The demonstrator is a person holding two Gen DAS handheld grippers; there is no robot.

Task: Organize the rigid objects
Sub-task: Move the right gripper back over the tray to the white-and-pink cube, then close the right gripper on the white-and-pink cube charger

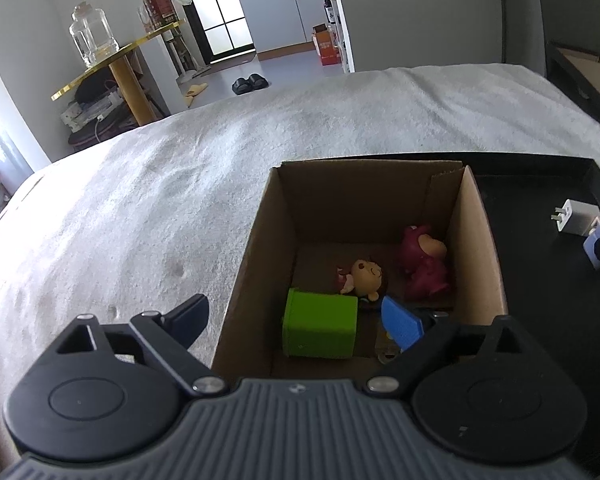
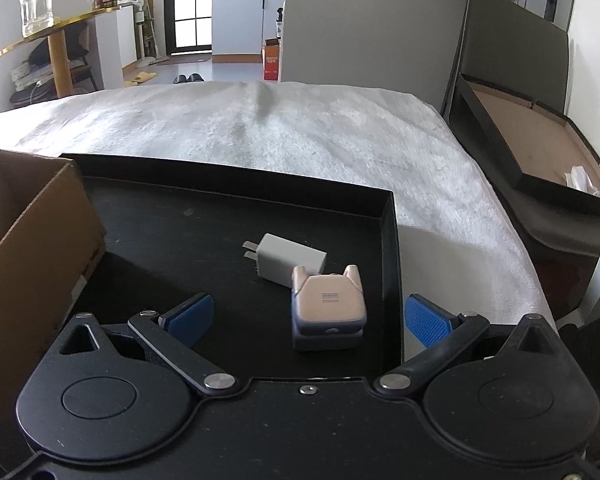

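Both the left gripper (image 1: 300, 320) over the cardboard box (image 1: 482, 248) of toys and the right gripper (image 2: 308, 316) over the black tray (image 2: 220, 216) holding the white charger (image 2: 288, 256) have jaws spread wide, empty.

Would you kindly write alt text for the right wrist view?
The open right gripper hovers over a black tray holding a pink-and-grey clip device between its fingers and a white charger plug behind. A cardboard box stands at left.

White blanketed bed (image 2: 300, 132), cardboard box (image 1: 476, 240), black tray (image 2: 392, 240)
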